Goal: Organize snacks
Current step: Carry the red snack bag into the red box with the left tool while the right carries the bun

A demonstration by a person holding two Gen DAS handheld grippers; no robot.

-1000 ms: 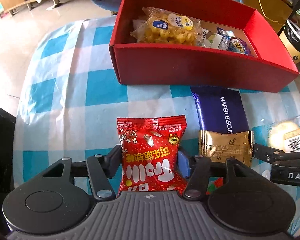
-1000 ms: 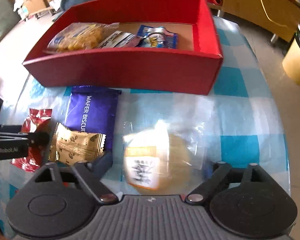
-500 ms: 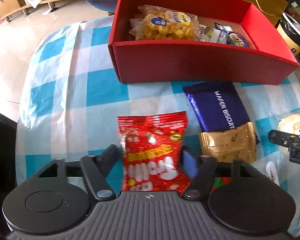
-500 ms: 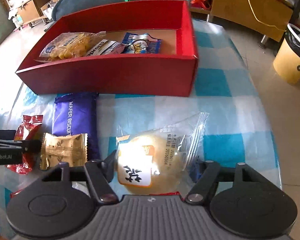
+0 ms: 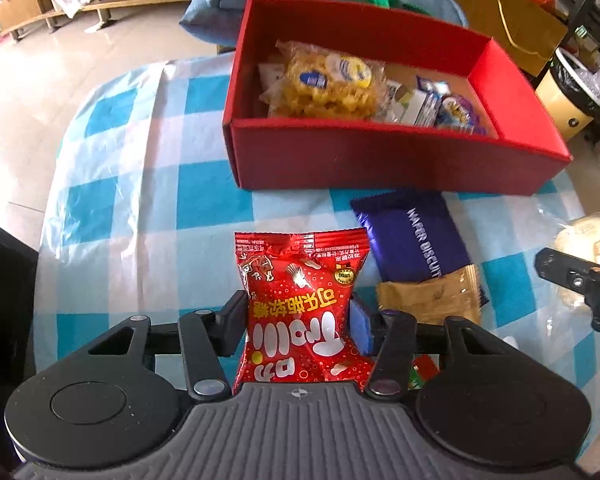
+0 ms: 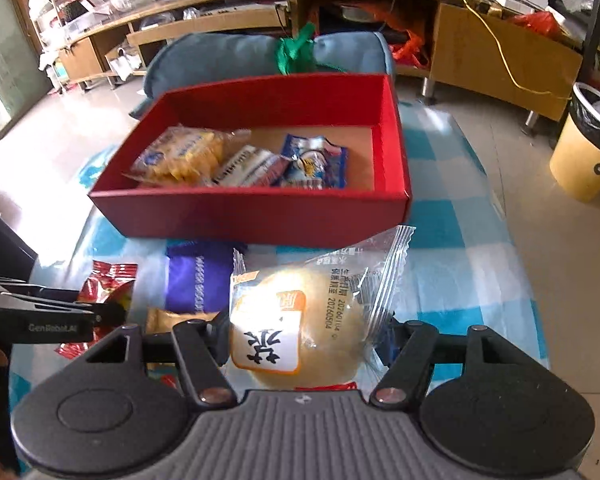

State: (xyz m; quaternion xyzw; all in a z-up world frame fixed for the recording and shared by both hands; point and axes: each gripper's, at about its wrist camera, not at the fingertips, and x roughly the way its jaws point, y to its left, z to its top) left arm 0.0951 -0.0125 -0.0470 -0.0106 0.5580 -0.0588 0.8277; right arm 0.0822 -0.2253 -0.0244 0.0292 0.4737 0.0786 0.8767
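The task looks partly done: the red box (image 5: 380,160), upper centre of the left view, already holds several snack packets. The left tool (image 5: 298,316) pinches a red candy bag (image 5: 300,312), the right tool (image 6: 304,332) a wrapped bun (image 6: 300,328); the purple wafer biscuit pack (image 5: 416,236) and gold packet (image 5: 428,300) lie on the table (image 5: 140,200).

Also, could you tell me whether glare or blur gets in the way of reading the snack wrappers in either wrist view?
Left wrist view: the red candy bag is sharp, with only small glints; the gold packet looks smeared, and the floor at far left is washed out. Right wrist view: the bun wrapper reads clearly, its clear plastic edges catching light; the packets in the red box are softer.
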